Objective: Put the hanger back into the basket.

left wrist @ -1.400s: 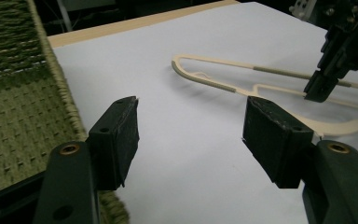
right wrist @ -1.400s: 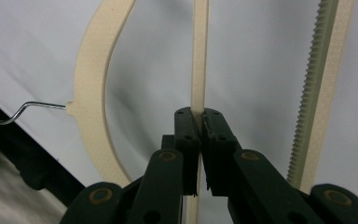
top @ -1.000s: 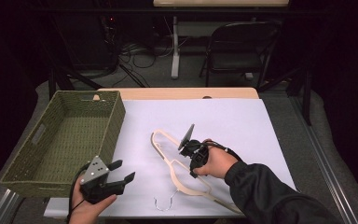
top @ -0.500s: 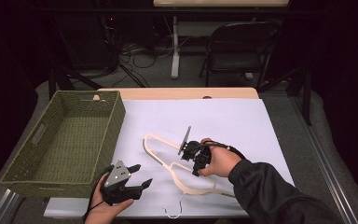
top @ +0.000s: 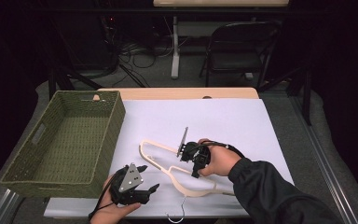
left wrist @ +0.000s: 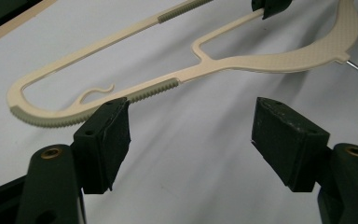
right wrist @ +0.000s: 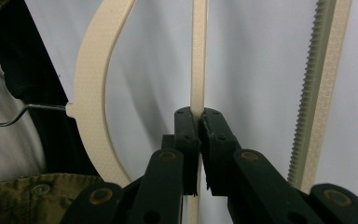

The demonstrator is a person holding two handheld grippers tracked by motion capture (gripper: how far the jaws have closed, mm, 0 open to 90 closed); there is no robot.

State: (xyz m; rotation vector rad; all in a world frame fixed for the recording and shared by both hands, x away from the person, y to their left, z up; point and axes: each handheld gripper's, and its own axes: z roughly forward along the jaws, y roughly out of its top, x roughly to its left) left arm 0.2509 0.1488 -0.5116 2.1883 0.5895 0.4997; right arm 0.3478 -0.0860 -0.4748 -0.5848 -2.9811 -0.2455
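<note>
Hanger [top: 186, 184]: cream matt plastic, ribbed grip strips, bright metal wire hook [top: 175, 215]. Basket [top: 51, 182]: green, coarse woven. Table cover [top: 242, 121]: smooth white.

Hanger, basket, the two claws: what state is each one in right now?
Hanger: flat on the white sheet, one thin bar pinched.
Basket: upright, nothing inside.
Left claw: open, has just been widening, nothing between its pads, pointed at the hanger.
Right claw: shut on the hanger's bar.

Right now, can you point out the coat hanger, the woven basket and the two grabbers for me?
hanger [top: 193, 188], high view, on its curved cream shoulder.
basket [top: 114, 123], high view, on its right wall.
left gripper [top: 145, 178], high view, between its open fingertips.
right gripper [right wrist: 199, 114], right gripper view, between fingertips clamped on the hanger's thin bar.
</note>
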